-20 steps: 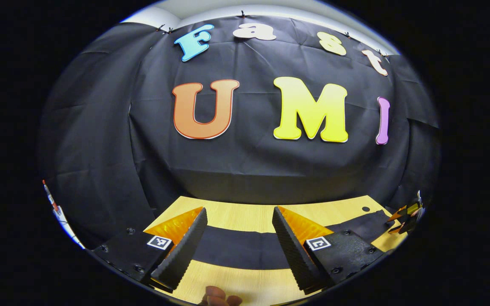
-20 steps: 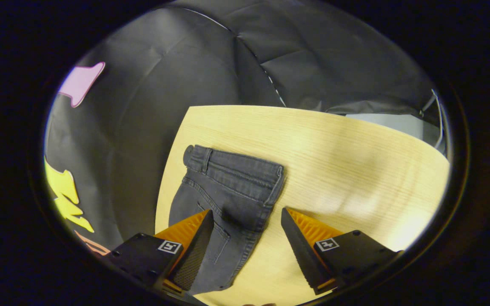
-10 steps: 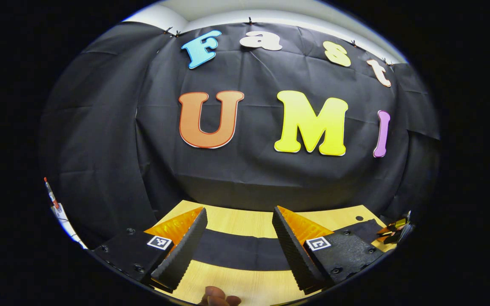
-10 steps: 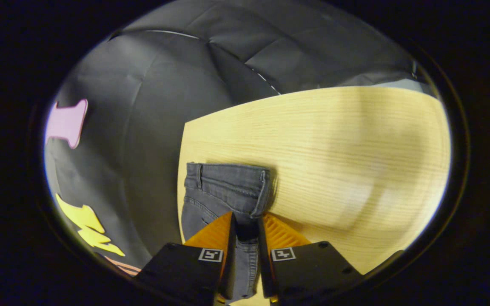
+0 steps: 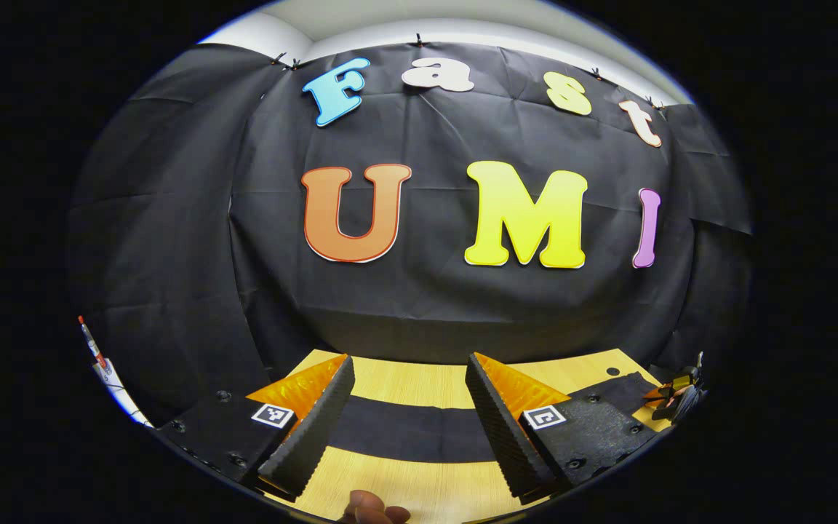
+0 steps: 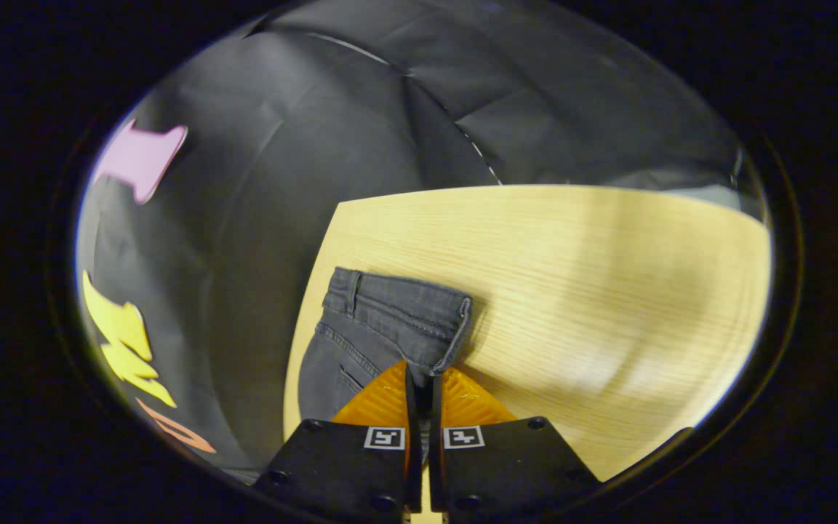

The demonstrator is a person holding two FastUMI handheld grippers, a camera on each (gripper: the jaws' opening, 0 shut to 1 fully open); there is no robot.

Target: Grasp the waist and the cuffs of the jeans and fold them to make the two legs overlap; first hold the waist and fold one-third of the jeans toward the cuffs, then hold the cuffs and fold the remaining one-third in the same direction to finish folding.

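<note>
Dark grey jeans (image 6: 379,331) lie on the wooden table (image 6: 572,291), their waistband toward the table's far left corner in the right gripper view. My right gripper (image 6: 423,378) is shut on the jeans at the near end of the waistband, where the cloth lifts a little. In the left gripper view a dark band of the jeans (image 5: 408,431) crosses the table between the fingers of my left gripper (image 5: 408,397). That gripper stands open above the band, apart from it. My right gripper (image 5: 677,393) also appears small at the far right of that view.
The black cloth wall rises right behind the table's far edge. Bare wood (image 6: 608,327) spreads to the right of the jeans in the right gripper view. A person's fingertip (image 5: 372,506) shows at the bottom of the left gripper view.
My right gripper went from open over the waist to shut on the waistband edge and lifted it slightly. The left gripper stayed open, almost still.
</note>
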